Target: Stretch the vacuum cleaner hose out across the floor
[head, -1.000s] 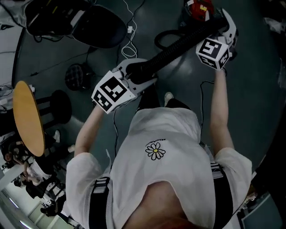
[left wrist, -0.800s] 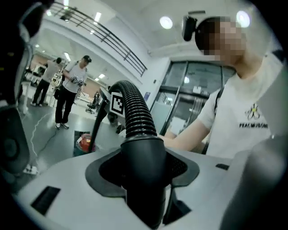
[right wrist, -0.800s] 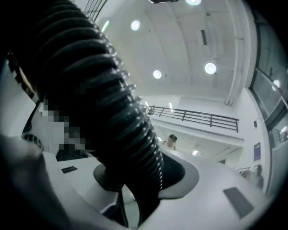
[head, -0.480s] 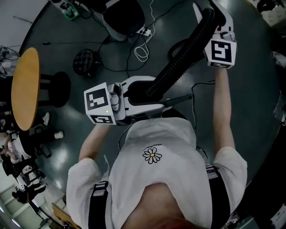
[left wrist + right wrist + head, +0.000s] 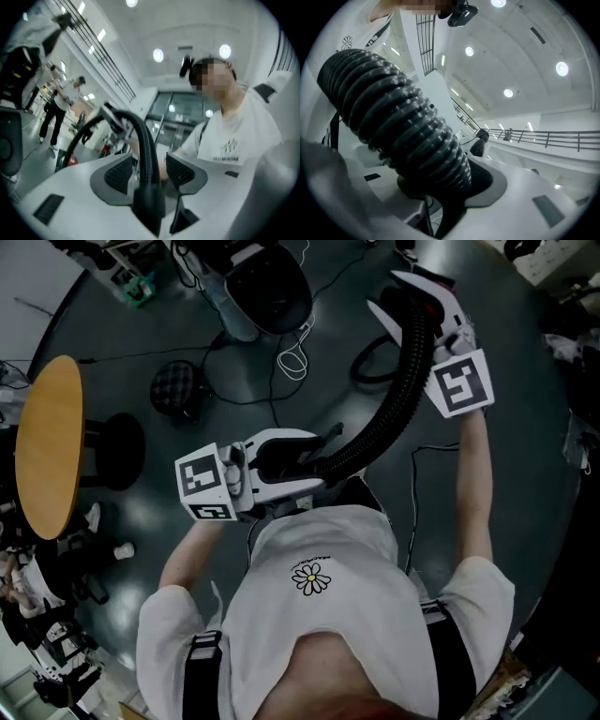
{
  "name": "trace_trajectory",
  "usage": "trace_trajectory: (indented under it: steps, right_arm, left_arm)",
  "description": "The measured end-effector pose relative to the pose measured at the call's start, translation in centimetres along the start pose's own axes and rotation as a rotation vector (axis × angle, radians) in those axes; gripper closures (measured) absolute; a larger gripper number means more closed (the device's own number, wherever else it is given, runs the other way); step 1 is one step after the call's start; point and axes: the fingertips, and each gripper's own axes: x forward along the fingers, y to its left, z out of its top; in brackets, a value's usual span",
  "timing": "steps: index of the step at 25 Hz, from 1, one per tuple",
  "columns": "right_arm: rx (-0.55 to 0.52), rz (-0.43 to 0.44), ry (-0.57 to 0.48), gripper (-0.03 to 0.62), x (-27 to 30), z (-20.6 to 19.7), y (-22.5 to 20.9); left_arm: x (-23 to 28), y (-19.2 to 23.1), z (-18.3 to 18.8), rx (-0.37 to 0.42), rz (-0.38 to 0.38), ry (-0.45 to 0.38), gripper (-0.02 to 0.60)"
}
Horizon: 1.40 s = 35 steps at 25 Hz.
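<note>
The hose (image 5: 398, 399) seems light and bendy, so the left gripper (image 5: 314, 457) clamps its stiff end and the right gripper (image 5: 417, 296) its ribs at 1 o'clock.

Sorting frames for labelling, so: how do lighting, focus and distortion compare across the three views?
Head view: dim and low-contrast, dark floor, black corners, hose sharp. Left gripper view: strong fisheye bend, ceiling lamps blown out, hose between the jaws soft. Right gripper view: hose ribs fill the foreground, fairly crisp; railing bowed.

Dim head view, glaring ceiling lamps (image 5: 562, 69), fisheye vignetting
</note>
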Motion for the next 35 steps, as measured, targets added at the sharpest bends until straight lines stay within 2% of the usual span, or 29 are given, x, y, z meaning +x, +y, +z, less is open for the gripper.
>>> trace_trajectory:
  steps: [2,3,4,5,7,8,9,10,13,17,20,22,23,25,27,29,31,33,35]
  right_arm:
    - [-0.023,-0.011,0.058,0.413,-1.1,-0.2,1.5]
    - [-0.029,-0.015,0.083,0.413,-1.7,-0.5,2.3]
    - [-0.031,-0.013,0.101,0.413,-2.2,-0.5,2.9]
    - [-0.034,-0.005,0.110,0.413,-2.6,-0.4,3.5]
    - [-0.055,0.020,0.109,0.413,-2.9,0.6,3.9]
    - [-0.069,0.041,0.098,0.413,-2.9,1.5,4.0]
    - [-0.079,0.070,0.082,0.413,-3.0,2.4,4.2]
    - [-0.078,0.107,0.063,0.413,-3.3,3.4,4.5]
    - [-0.048,0.219,-0.002,0.413,-4.3,6.0,5.8]
    - [-0.035,0.372,-0.073,0.413,-6.1,8.7,7.4]
    - [-0.037,0.452,-0.113,0.413,-8.0,10.4,8.0]
    - [-0.022,0.530,-0.155,0.413,-9.0,11.9,9.0]
    - [-0.026,0.572,-0.175,0.413,-9.3,12.7,9.8]
    - [-0.053,0.631,-0.193,0.413,-9.4,13.8,11.2]
    - [-0.057,0.651,-0.153,0.413,-10.1,13.0,12.0]
    - [-0.050,0.630,-0.106,0.413,-11.2,10.9,12.0]
    - [-0.105,0.592,-0.098,0.413,-12.0,9.5,11.8]
    - [-0.251,0.571,-0.071,0.413,-12.6,8.4,12.2]
    - [-0.377,0.536,0.066,0.413,-13.6,5.8,12.0]
  left_arm:
    - [-5.0,0.4,5.9,-0.018,0.061,-0.322,0.353]
    - [-7.2,0.9,8.4,0.034,0.123,-0.411,0.353]
    - [-8.5,1.7,9.9,0.136,0.205,-0.403,0.353]
    - [-8.9,2.7,10.3,0.274,0.294,-0.303,0.353]
    - [-7.5,5.4,9.4,0.578,0.437,0.028,0.353]
    - [-6.3,6.9,8.8,0.716,0.475,0.186,0.353]
    - [-4.9,8.4,8.4,0.823,0.492,0.300,0.353]
    - [-3.2,9.5,8.3,0.882,0.482,0.348,0.353]
    - [3.0,11.0,8.6,0.921,0.326,0.309,0.353]
    - [10.0,11.9,8.4,1.103,0.160,0.346,0.351]
    - [13.1,10.9,7.4,1.159,-0.009,0.365,0.344]
    - [13.8,9.5,5.6,1.141,-0.164,0.400,0.344]
    - [13.9,8.8,4.3,1.112,-0.250,0.443,0.344]
    - [14.0,7.4,1.3,1.001,-0.408,0.551,0.345]
    - [13.6,6.4,-1.5,0.889,-0.506,0.646,0.356]
    - [12.8,7.0,-3.1,0.872,-0.500,0.723,0.463]
    - [12.1,7.7,-3.4,0.865,-0.469,0.778,0.469]
    - [11.6,8.0,-3.3,0.864,-0.445,0.846,0.469]
    - [10.1,8.1,-4.2,0.884,-0.432,0.952,0.469]
